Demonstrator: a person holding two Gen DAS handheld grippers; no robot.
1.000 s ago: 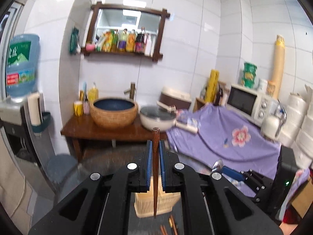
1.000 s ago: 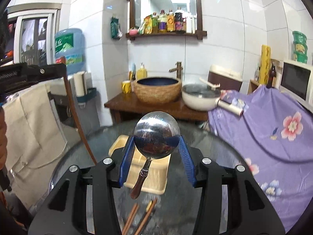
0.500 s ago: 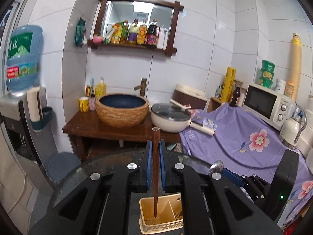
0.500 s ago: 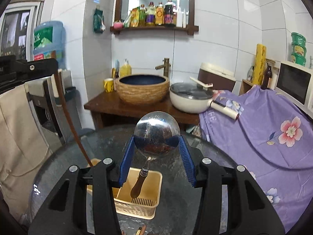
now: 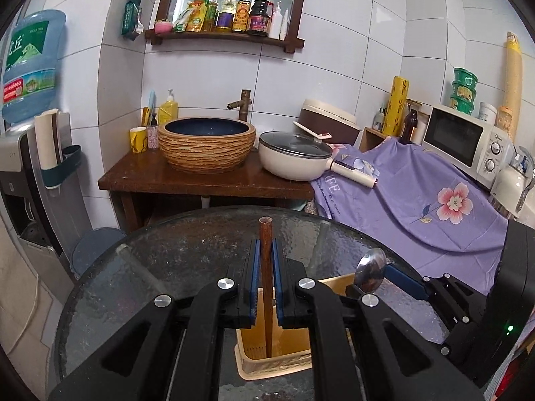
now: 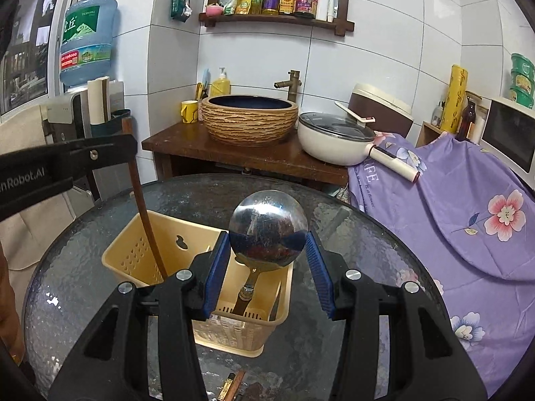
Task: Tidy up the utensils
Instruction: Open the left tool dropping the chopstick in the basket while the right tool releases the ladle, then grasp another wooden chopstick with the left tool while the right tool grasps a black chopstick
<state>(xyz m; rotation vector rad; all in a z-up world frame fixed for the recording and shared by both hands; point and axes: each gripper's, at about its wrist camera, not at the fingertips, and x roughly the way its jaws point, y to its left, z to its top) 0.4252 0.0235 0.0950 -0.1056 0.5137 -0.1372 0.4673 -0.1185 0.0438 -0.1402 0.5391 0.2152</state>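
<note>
Now I have both grippers lower over the glass table than a second ago: the yellow utensil basket, which then sat at the bottom edge of each view behind the fingers, fills the centre of the right wrist view and shows between the fingers at the bottom of the left one.

My left gripper is clamped tight on a brown chopstick, held upright, with its lower tip down inside the basket; a second ago that tip hung above the basket's rim. In the right wrist view the same chopstick drops from the left gripper at the left edge into the basket's left compartment.

My right gripper grips a steel ladle by its round bowl, blue pads on either side, the handle pointing down into the basket's right compartment; earlier the handle hung in front of the basket, clear of it.

More chopsticks lie on the glass at the bottom centre of the right view
</note>
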